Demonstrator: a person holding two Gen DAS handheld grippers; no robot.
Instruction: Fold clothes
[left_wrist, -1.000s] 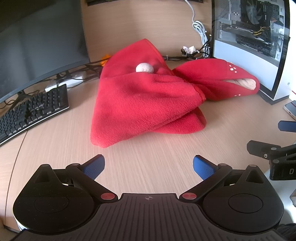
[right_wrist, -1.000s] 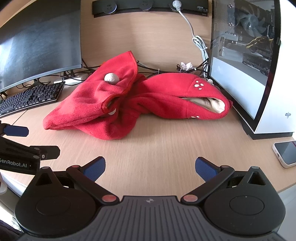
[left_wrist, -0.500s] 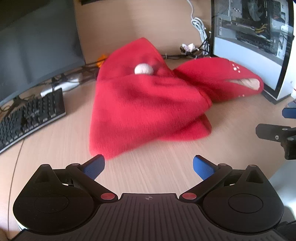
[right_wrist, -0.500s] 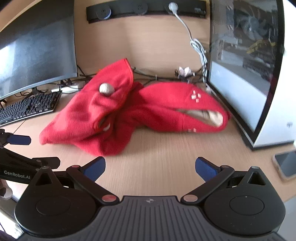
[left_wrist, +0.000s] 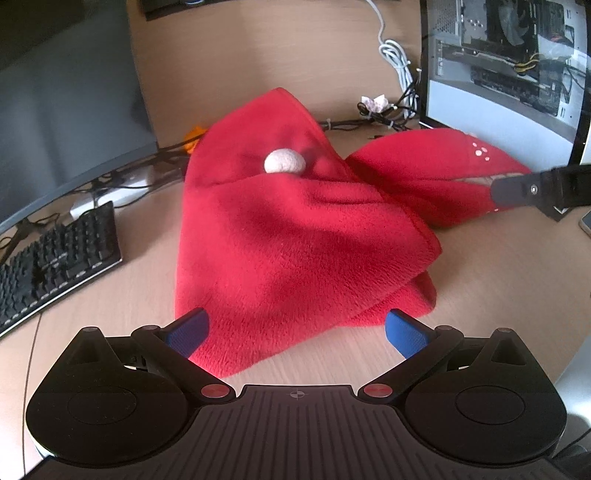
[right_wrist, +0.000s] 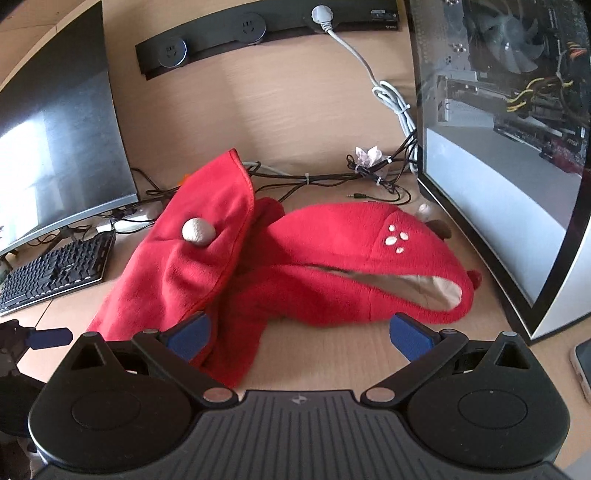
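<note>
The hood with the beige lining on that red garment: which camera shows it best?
The right wrist view. There the hood faces the camera, its beige lining and pale paw-print dots showing plainly. In the left wrist view the hood lies far off to the right, seen edge-on, and the right gripper's finger covers most of the lining.

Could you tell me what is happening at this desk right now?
A person with a handheld gripper in each hand is about to fold a crumpled red fleece garment lying on the wooden desk. The left gripper and the right gripper both sit at its near edge, jaws open, and neither holds any fabric yet.
</note>
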